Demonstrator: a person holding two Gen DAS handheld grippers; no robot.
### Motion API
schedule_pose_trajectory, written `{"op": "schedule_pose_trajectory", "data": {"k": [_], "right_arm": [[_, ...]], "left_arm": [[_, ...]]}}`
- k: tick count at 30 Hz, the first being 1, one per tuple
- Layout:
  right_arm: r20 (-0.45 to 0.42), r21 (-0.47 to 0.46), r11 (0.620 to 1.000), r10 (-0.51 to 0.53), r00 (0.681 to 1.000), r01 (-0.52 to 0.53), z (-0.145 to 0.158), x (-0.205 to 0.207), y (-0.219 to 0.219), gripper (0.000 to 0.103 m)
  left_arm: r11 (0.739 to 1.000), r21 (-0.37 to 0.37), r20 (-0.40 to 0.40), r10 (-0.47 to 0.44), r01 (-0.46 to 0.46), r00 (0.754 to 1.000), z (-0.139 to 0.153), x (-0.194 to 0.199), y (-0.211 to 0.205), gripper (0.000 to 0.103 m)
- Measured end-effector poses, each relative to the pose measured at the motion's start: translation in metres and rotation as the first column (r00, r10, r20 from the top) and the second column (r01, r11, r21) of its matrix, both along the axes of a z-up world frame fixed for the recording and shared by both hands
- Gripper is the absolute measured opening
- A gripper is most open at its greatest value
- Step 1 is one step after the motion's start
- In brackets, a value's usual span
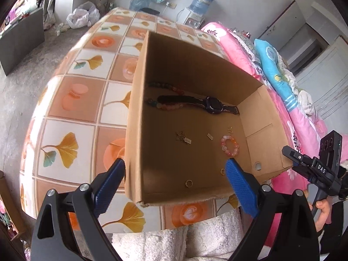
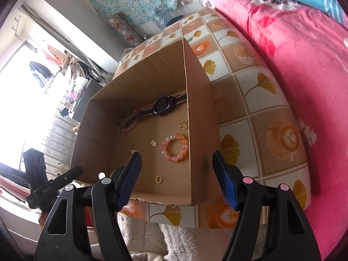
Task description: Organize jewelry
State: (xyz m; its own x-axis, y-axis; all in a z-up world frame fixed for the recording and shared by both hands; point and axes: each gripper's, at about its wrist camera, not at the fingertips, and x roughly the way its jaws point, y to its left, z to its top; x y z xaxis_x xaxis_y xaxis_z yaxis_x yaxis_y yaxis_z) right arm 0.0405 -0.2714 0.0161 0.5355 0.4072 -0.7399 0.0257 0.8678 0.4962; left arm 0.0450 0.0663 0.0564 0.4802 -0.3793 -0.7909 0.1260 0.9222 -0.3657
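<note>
While both grippers are hovering empty above the open brown cardboard box [image 1: 191, 69], the task is looking to be between picks, with jewelry already lying loose on the box floor. The left gripper [image 1: 175, 175] is holding its blue jaws spread wide, straddling the box's near-left wall; the right gripper [image 2: 177, 166] is likewise spread, straddling the near-right wall. Nothing is being gripped.

In the right wrist view, the pink-and-orange beaded bracelet [image 2: 175, 147] is sitting just beyond the jaws at 12 o'clock, the small gold ring [image 2: 159, 179] is lying almost between them, and the dark blue smartwatch with strap [image 2: 162, 107] is resting farther off at 11 o'clock, against the far wall beside a multicoloured bead strand [image 2: 128, 125]. Small gold charms [image 1: 183, 138] are scattered mid-floor.

Next move is probably calling for lowering one gripper inside the walls and narrowing onto one piece; tiny flat pieces are looking hard to pinch.
</note>
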Motion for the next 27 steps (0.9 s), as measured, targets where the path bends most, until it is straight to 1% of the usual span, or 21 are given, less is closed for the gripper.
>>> {"op": "schedule_pose_trajectory", "data": {"k": [1,3,5,6,7,9,11,14,15,16,17,19,21,24,27], "right_arm": [[0.024,-0.042,0.999,-0.014,1.000,0.015,0.006,-0.006,0.000,0.069],[0.084,-0.142,0.989,-0.033,0.996,0.044,0.020,-0.020,0.001,0.075],[0.150,-0.220,0.973,-0.038,0.988,0.071,0.033,-0.036,0.005,0.081],[0.184,-0.256,0.963,-0.036,0.982,0.084,0.039,-0.044,0.009,0.085],[0.215,-0.285,0.954,-0.030,0.976,0.092,0.045,-0.052,0.013,0.087],[0.288,-0.344,0.933,-0.004,0.958,0.108,0.056,-0.069,0.023,0.095],[0.363,-0.407,0.903,0.023,0.932,0.136,0.065,-0.085,0.036,0.095],[0.427,-0.473,0.859,0.028,0.904,0.197,0.073,-0.100,0.051,0.095],[0.436,-0.477,0.854,0.024,0.900,0.208,0.074,-0.103,0.056,0.095],[0.439,-0.466,0.860,0.021,0.898,0.207,0.072,-0.104,0.058,0.095],[0.443,-0.448,0.871,0.024,0.896,0.199,0.072,-0.106,0.058,0.095],[0.443,-0.419,0.890,0.030,0.896,0.177,0.065,-0.108,0.061,0.095],[0.407,-0.418,0.898,0.048,0.912,0.139,0.058,-0.105,0.067,0.095],[0.296,-0.437,0.898,0.095,0.951,0.046,0.044,-0.089,0.080,0.095],[0.178,-0.420,0.907,0.096,0.979,-0.012,0.027,-0.070,0.083,0.095]], "left_arm": [[1.000,0.015,0.040,0.007,-0.007,0.999,0.006,-0.006,0.001,0.092],[0.998,0.044,0.121,0.027,-0.033,0.992,0.019,-0.019,0.006,0.092],[0.994,0.068,0.195,0.068,-0.082,0.979,0.032,-0.032,0.011,0.098],[0.991,0.075,0.221,0.088,-0.107,0.971,0.037,-0.036,0.014,0.097],[0.986,0.087,0.248,0.117,-0.142,0.962,0.042,-0.041,0.015,0.097],[0.968,0.123,0.285,0.176,-0.219,0.942,0.050,-0.050,0.018,0.097],[0.949,0.152,0.307,0.221,-0.277,0.926,0.055,-0.056,0.018,0.097],[0.923,0.189,0.363,0.251,-0.335,0.897,0.063,-0.067,0.013,0.097],[0.916,0.201,0.384,0.253,-0.348,0.888,0.064,-0.070,0.011,0.097],[0.909,0.216,0.408,0.247,-0.356,0.879,0.067,-0.074,0.007,0.097],[0.903,0.237,0.418,0.239,-0.359,0.876,0.067,-0.075,0.002,0.097],[0.896,0.279,0.404,0.216,-0.345,0.889,0.066,-0.075,-0.004,0.097],[0.900,0.312,0.370,0.180,-0.305,0.911,0.059,-0.074,-0.012,0.097],[0.892,0.373,0.319,0.136,-0.256,0.938,0.044,-0.069,-0.026,0.097],[0.887,0.407,0.239,0.127,-0.217,0.963,0.024,-0.063,-0.038,0.097]]}}
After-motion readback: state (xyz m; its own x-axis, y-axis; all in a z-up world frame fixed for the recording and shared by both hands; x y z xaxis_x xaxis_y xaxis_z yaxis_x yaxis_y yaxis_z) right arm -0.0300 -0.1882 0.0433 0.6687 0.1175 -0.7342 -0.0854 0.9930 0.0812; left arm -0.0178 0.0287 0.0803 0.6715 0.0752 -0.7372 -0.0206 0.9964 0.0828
